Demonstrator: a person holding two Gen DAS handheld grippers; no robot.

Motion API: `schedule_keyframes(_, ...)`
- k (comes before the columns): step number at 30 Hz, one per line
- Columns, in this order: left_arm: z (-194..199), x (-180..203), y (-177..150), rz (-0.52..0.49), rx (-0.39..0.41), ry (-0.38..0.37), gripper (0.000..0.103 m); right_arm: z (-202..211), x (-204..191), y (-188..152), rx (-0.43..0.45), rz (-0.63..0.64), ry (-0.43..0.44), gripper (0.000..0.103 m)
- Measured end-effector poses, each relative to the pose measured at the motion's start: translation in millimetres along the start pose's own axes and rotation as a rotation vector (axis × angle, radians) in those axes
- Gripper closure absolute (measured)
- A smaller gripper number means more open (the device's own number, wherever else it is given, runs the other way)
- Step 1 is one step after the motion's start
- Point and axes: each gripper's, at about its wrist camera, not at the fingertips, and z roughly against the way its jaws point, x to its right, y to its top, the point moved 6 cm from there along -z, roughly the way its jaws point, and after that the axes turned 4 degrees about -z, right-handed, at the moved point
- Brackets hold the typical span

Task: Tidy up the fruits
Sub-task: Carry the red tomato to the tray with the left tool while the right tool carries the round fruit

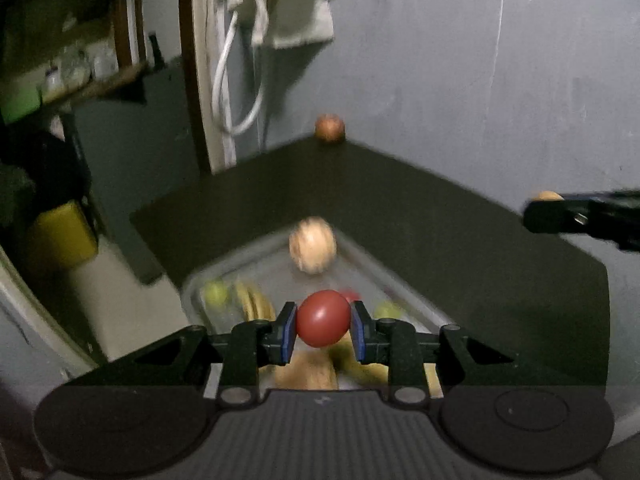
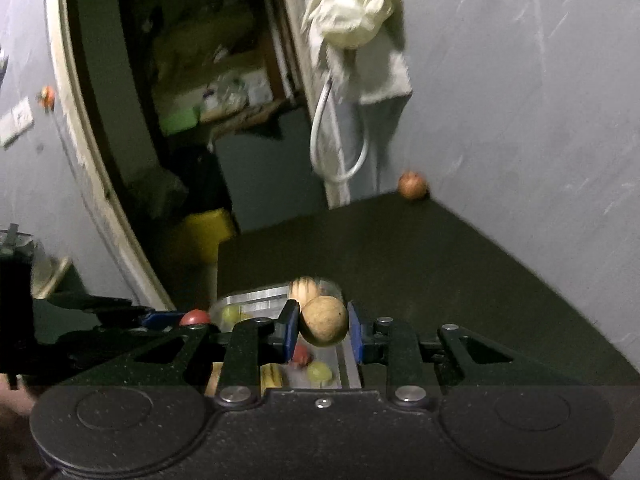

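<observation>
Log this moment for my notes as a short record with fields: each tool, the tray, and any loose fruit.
left tool: shut on red fruit, above tray
right tool: shut on tan fruit, above tray
tray: metal, on dark table; holds pale round fruit, green fruits, bananas
loose fruit: reddish fruit at the table's far corner, by the wall
image: blurred

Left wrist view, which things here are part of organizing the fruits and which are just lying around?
Part of the job:
red fruit in the left gripper jaws
tan round fruit in the right gripper
tray holding fruit
pale round fruit
brown fruit in the table corner

Lying about:
hanging cloth
white cable
yellow container
</observation>
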Motion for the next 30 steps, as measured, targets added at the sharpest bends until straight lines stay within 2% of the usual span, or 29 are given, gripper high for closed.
schedule_keyframes(7,2,21,-52,0.030,-0.085,-0.063,0.073,-27,2,-50,-0.136,0.057,0.012,0.075)
schedule_keyframes(17,-6,38,-74,0.065,-0.151,-0.086,0.072,-52,-3,-110,-0.307,0.126,0.048,0.075)
schedule_keyframes(30,-16,37,-83,0.081,-0.188,-0.064,0.072,-69,1,-114,-0.345,0.134,0.068,0.075)
